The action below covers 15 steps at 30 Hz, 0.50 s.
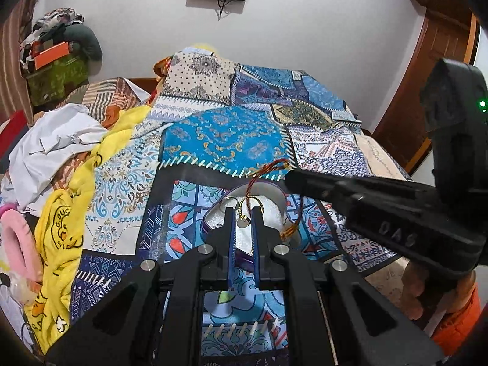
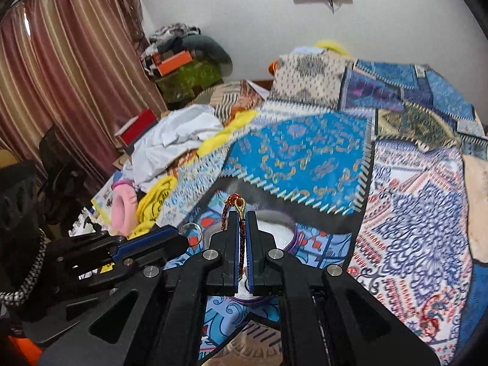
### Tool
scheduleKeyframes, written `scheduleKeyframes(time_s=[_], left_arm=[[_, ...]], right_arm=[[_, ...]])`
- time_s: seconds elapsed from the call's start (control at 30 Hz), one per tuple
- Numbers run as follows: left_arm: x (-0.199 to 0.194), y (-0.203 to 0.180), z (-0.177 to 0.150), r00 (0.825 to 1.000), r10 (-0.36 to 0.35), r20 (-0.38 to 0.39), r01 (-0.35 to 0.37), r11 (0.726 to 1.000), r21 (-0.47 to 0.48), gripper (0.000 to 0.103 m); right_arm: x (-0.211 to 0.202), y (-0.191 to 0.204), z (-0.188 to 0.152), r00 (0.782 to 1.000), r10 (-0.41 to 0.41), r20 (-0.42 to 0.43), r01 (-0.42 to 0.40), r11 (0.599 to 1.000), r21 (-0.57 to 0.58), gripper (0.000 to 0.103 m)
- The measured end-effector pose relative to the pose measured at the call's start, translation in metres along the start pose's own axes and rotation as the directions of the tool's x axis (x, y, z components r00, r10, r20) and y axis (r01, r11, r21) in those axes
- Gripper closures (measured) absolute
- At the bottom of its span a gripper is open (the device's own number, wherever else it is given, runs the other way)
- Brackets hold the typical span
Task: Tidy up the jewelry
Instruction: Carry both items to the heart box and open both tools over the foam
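We see a braided red-and-gold cord bracelet [image 2: 241,238] clamped in our closed right gripper [image 2: 242,213], its looped end poking past the tips, above a round purple-rimmed white box [image 2: 282,228] on the patchwork bed cover [image 2: 305,152]. Our left gripper [image 1: 244,212] is closed on a gold ring with a small tag [image 1: 248,210], over the same box.

Box [image 1: 276,196] sits on the quilt [image 1: 222,134], dead ahead under both my grippers. My left gripper [image 1: 244,216] is over its near rim with the ring [image 1: 248,206]. My right gripper [image 2: 242,216] comes in from the right with the cord bracelet [image 1: 268,169] above the box. Clothes pile [image 1: 58,140] lies left.
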<state>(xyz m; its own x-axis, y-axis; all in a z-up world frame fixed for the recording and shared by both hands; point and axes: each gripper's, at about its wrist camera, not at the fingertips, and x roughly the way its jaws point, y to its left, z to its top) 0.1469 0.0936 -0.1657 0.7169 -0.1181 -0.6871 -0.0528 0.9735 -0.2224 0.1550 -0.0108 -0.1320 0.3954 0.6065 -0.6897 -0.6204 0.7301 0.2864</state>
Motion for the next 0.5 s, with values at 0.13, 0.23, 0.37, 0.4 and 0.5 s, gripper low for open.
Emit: scheduleKeyframes(time_s=[0.13,0.23,0.37,0.4,0.5], left_arm=[[0.012,0.001,-0.003,1.0,-0.002,-0.025,0.002,1.0,-0.002,0.095],[0.021,0.003,-0.004,0.999,-0.001,-0.046,0.001,1.0,-0.002,0.095],[0.029,0.004,-0.006,0.998,-0.007,-0.065,0.007,1.0,-0.008,0.095],[0.03,0.004,-0.006,0.998,-0.009,-0.068,0.009,1.0,-0.009,0.095],[0.034,0.003,-0.006,0.997,-0.015,-0.076,0.014,1.0,-0.009,0.095]], right_arm=[[0.014,-0.002,-0.004,0.999,-0.012,-0.043,0.012,1.0,0.003,0.1],[0.02,-0.004,-0.008,0.997,-0.032,-0.064,0.032,0.999,0.004,0.1],[0.022,-0.006,-0.009,0.996,-0.052,-0.071,0.052,0.999,0.007,0.1],[0.022,-0.006,-0.008,0.996,-0.056,-0.073,0.056,0.998,0.005,0.099],[0.022,-0.006,-0.008,0.995,-0.047,-0.089,0.048,0.999,0.006,0.099]])
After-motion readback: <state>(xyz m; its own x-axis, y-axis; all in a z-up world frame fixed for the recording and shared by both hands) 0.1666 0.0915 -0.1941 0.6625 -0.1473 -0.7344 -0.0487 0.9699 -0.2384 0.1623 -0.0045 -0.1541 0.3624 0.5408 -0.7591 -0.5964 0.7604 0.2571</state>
